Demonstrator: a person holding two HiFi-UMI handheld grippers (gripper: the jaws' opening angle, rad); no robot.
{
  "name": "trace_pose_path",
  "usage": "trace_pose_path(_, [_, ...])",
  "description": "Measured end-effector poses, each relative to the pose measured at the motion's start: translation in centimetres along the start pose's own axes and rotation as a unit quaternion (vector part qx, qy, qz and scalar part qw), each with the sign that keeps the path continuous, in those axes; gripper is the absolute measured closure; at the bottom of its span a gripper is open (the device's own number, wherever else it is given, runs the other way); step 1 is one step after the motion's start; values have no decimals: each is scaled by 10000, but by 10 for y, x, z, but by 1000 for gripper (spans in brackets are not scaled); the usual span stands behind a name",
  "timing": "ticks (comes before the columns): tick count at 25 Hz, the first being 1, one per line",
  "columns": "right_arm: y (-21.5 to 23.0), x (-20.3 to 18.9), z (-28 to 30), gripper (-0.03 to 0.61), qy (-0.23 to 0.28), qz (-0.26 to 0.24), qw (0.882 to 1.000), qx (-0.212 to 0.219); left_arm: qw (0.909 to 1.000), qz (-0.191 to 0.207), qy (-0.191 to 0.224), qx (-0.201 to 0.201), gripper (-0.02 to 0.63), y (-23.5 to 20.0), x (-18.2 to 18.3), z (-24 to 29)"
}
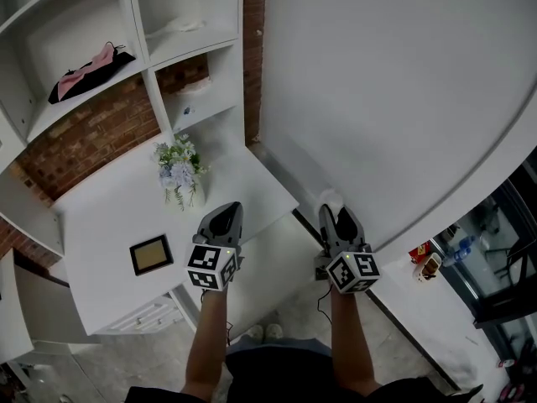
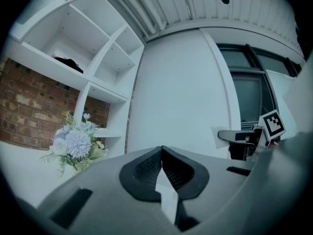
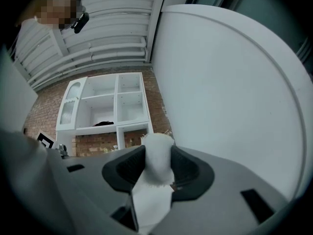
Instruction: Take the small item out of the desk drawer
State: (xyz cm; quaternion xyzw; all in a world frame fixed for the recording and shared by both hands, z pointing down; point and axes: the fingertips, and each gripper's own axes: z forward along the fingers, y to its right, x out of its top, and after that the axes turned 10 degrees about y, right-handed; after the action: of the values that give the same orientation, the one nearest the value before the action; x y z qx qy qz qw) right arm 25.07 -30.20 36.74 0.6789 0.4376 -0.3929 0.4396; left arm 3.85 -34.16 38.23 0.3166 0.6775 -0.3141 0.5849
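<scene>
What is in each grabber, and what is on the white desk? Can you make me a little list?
left gripper: jaws together, nothing between them
right gripper: jaws closed on a small white fluffy item
where the grippers are: both held up in front of the person, off the desk's front edge
desk: white, with a bunch of flowers and a small picture frame lying flat
shelf above the desk: a pink and black thing

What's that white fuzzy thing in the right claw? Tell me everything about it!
The white fuzzy thing is small, rounded on top and soft-looking, like plush or cotton, with a ragged lower edge. It is pinched between the dark jaws of the right claw and pokes out past their tips, held off the floor beside the desk. Nothing else touches it.
</scene>
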Motion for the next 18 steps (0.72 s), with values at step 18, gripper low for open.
trace_pose_path(18, [2,-17,-6,419,-223,86,9997,-37,9997,-36,-249,-55,604,6,-16,-2])
